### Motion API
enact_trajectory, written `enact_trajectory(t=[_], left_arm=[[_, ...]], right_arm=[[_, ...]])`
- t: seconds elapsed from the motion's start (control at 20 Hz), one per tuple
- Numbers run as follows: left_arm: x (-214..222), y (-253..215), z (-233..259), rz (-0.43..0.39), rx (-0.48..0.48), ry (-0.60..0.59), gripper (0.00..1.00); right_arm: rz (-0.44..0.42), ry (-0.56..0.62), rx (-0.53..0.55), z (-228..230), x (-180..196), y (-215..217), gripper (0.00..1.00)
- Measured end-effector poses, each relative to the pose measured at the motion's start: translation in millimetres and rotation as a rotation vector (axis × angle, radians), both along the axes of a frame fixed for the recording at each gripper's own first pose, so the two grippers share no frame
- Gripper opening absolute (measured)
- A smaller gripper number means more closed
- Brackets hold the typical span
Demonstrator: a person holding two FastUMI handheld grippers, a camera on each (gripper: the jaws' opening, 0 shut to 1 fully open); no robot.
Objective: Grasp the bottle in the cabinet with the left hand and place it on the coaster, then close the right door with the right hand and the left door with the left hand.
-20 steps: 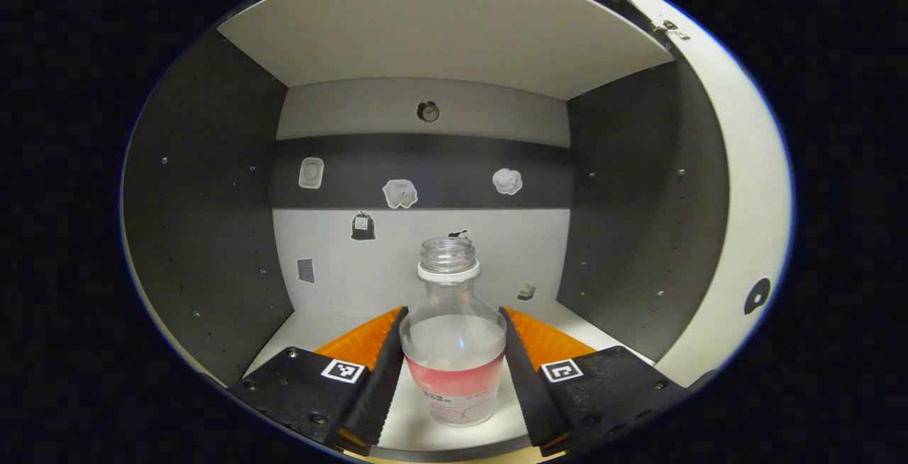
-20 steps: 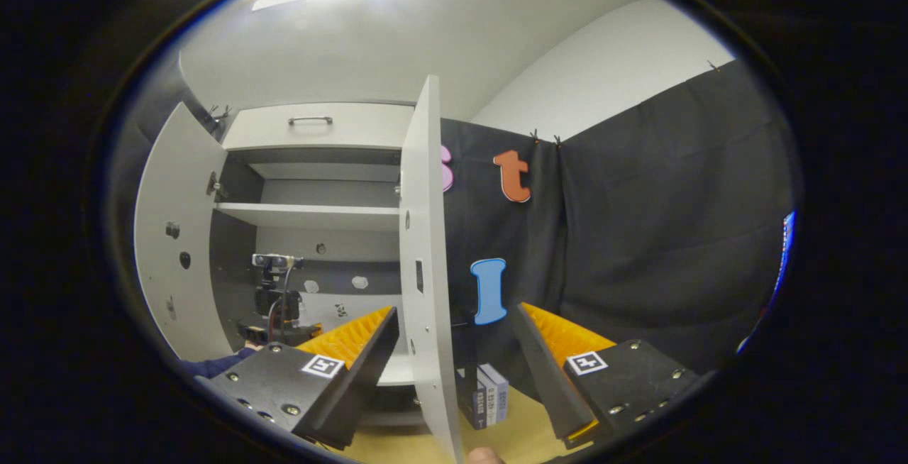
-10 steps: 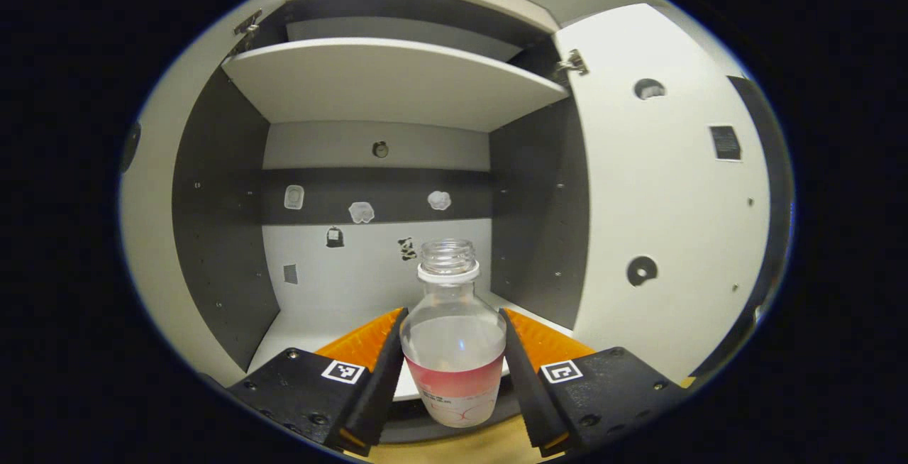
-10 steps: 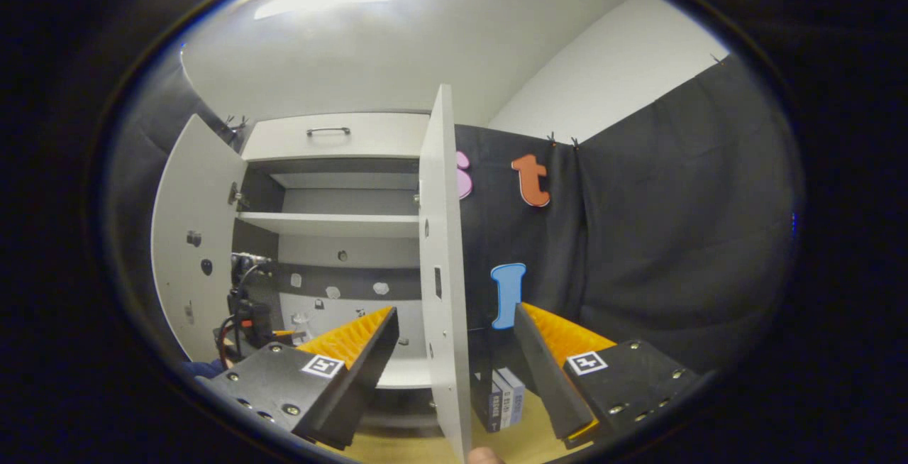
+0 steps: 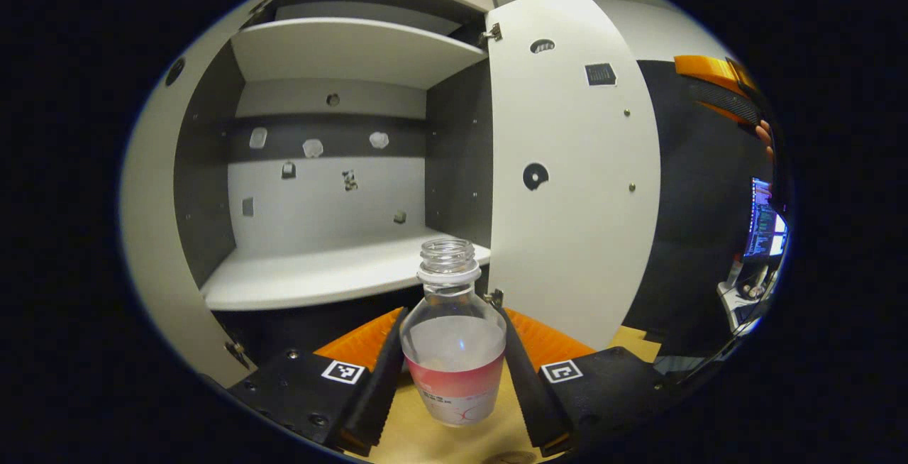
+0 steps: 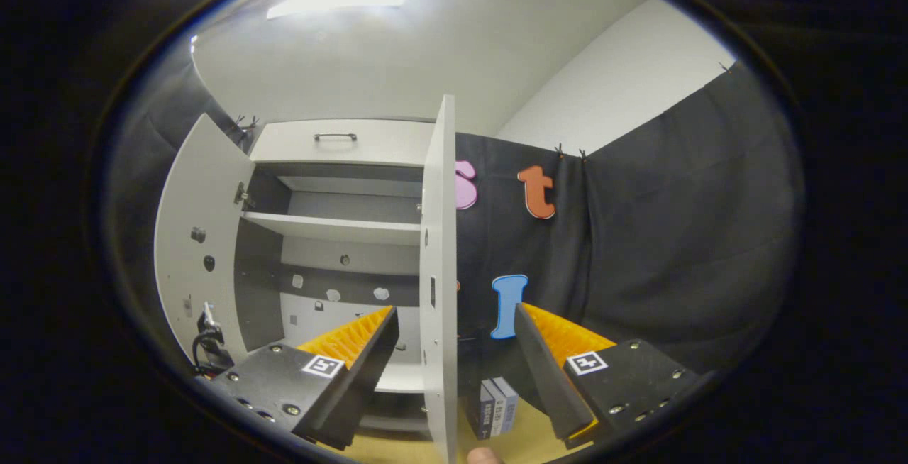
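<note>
Left gripper (image 5: 454,372), lower centre of the left gripper view: both fingers pinch the clear, uncapped plastic bottle with a red-and-white label (image 5: 454,350), upright, held outside the cabinet above the pale wooden tabletop (image 5: 418,439).

White two-door cabinet with dark grey inner walls (image 5: 326,166), upper left of that view: its lower shelf (image 5: 319,276) stands bare. White right door (image 5: 574,180), centre right: wide open. White left door (image 6: 195,237), left of the right gripper view: open.

Right gripper (image 6: 454,372), bottom of the right gripper view: fingers spread, holding nothing; the right door's edge shows between them, farther off. A small stack of books (image 6: 495,407) sits at the lower centre.

Progress, as judged: bottle grasped and withdrawn; the coaster is not identified, placement and both door closings remain.
</note>
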State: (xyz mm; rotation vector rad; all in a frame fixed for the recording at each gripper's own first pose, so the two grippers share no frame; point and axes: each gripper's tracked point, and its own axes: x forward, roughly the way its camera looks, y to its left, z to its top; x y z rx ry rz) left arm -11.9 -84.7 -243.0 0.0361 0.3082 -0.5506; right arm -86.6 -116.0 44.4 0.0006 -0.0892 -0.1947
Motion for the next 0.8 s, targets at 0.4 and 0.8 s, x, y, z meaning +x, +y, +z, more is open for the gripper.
enact_trajectory(t=[0.4,0.8], left_arm=[[-66.2,8.8,-119.6,0.003,-0.043,0.285,0.76],[-101.1,6.9,-177.1,0.010,0.003,0.416,0.79]], right_arm=[[0.004,-0.016,-0.019,6.5,0.1,-2.2,0.98],[-0.021,-0.013,-0.037,7.0,-7.0,-4.0,0.97]])
